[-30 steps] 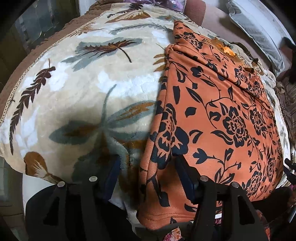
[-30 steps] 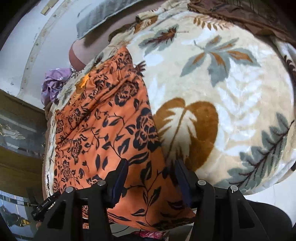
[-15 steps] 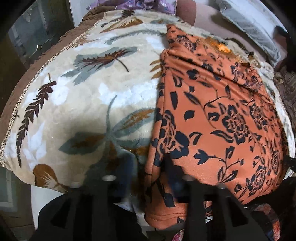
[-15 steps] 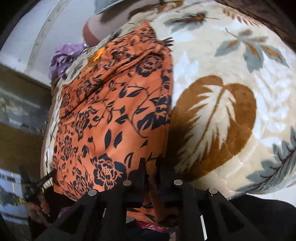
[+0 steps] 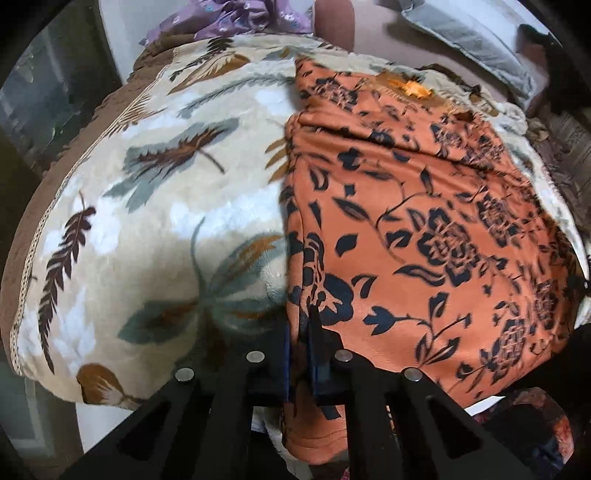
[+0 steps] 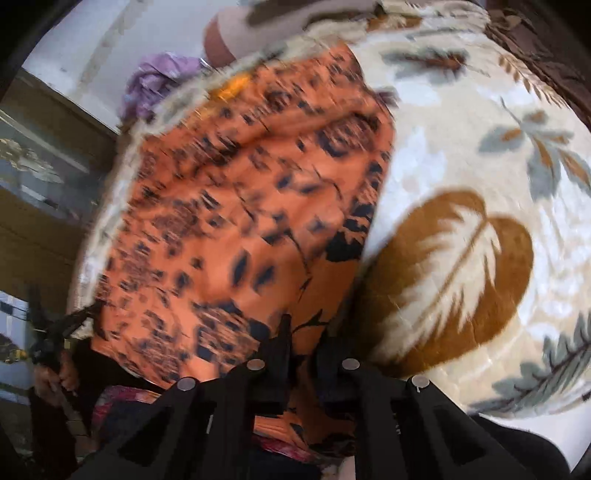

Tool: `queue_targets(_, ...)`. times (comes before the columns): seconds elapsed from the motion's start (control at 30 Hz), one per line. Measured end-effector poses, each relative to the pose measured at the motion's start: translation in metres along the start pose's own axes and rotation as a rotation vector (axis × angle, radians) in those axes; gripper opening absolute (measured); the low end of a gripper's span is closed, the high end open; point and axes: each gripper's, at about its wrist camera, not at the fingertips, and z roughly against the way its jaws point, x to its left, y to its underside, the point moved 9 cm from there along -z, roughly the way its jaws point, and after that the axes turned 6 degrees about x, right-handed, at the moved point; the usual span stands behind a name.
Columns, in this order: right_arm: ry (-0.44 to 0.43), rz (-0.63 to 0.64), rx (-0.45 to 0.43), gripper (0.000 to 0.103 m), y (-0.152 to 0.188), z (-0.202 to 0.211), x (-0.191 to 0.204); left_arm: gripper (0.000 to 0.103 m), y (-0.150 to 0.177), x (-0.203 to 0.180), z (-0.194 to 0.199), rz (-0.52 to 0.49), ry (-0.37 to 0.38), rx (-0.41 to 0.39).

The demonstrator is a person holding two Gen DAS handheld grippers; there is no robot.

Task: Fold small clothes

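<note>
Cloth goes into both claws at once: an orange garment (image 5: 424,229) printed with dark flowers lies spread on a leaf-patterned blanket (image 5: 155,221) over a bed, its near hem hanging toward the person. On the left, the left claw (image 5: 300,354) has just been closing and now stands pinched tight on the garment's left edge, a fold of orange fabric trapped between the jaws where a second ago they straddled it wide apart. To the right, the right claw (image 6: 303,350) has likewise just been closing and grips the opposite edge, where orange cloth meets the blanket's brown leaf. With both near corners held, the first fold looks ready to begin, probably a lift of the near hem toward the far end. The right view is smeared with motion, so fine detail there is lost. A purple cloth (image 5: 236,18) sits bunched beyond the blanket's far edge, and a grey pillow (image 5: 476,40) lies farther right. No basket, box or other container appears in either view.
</note>
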Motion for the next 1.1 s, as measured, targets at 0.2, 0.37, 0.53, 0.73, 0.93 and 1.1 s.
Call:
queue_targets(0.2,-0.134,-0.006,-0.134,0.01,-0.062,0.033,0.022,0.006,-0.047,0.001,0.034,0.037,0.155,-0.087)
queue_targets(0.37,-0.172,-0.05,-0.241,0.01,-0.135,0.039,0.025,0.006,-0.119,-0.001,0.049,0.033,0.184,-0.157)
queue_targets(0.53,-0.215,-0.201,-0.351,0.01,-0.207,0.023,-0.012,0.006,-0.197,-0.002,0.017,0.075,0.168,-0.179)
queue_targets(0.73,-0.262,-0.35,-0.347,0.01,-0.253,-0.018,-0.06,0.006,-0.242,0.0,-0.045,0.169,0.176,-0.11)
queue_targets(0.93,-0.341,-0.424,-0.296,0.011,-0.304,-0.05,-0.073,0.007,-0.279,0.011,-0.071,0.27,0.261,-0.069)
queue_targets(1.1,-0.43,-0.515,-0.29,0.04,-0.301,-0.058,-0.088,0.011,-0.283,0.008,-0.063,0.3,0.365,-0.131)
